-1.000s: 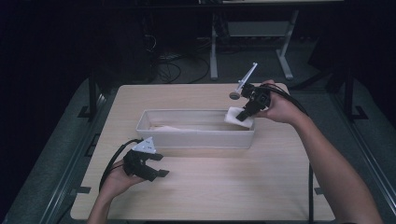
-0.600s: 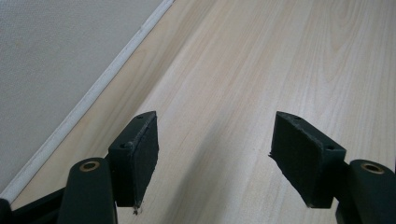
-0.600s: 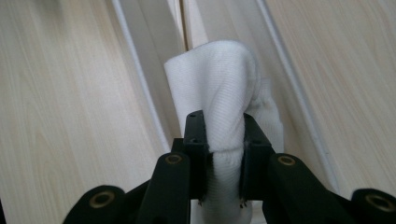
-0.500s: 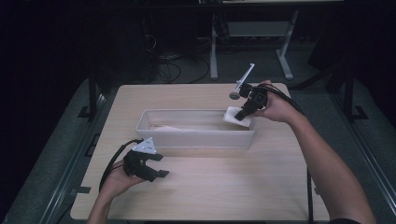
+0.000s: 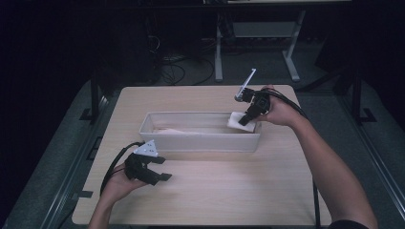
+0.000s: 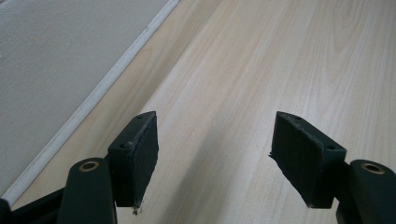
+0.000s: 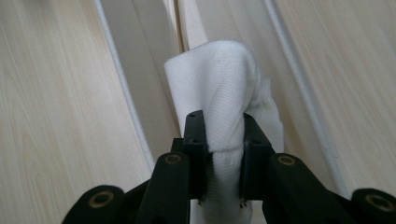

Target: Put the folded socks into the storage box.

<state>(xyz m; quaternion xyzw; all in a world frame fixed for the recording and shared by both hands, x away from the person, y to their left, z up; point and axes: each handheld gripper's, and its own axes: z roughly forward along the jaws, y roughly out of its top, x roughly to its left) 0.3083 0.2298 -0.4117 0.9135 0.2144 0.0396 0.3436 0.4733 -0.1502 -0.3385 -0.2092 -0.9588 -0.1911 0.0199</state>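
White ribbed sock (image 7: 224, 93), folded over, is pinched by the right gripper (image 7: 224, 149) fingers; left gripper (image 6: 215, 158) fingers spread, empty.

**Pale wood counter, one long tray**

The counter (image 5: 200, 195) is a light wood-grain top with rounded corners, standing on a grey carpeted floor (image 5: 62, 157). A long, shallow, off-white tray (image 5: 200, 140) lies directly on it, set crosswise a little beyond the middle. The near half of the counter is bare boards, their grain running lengthwise.
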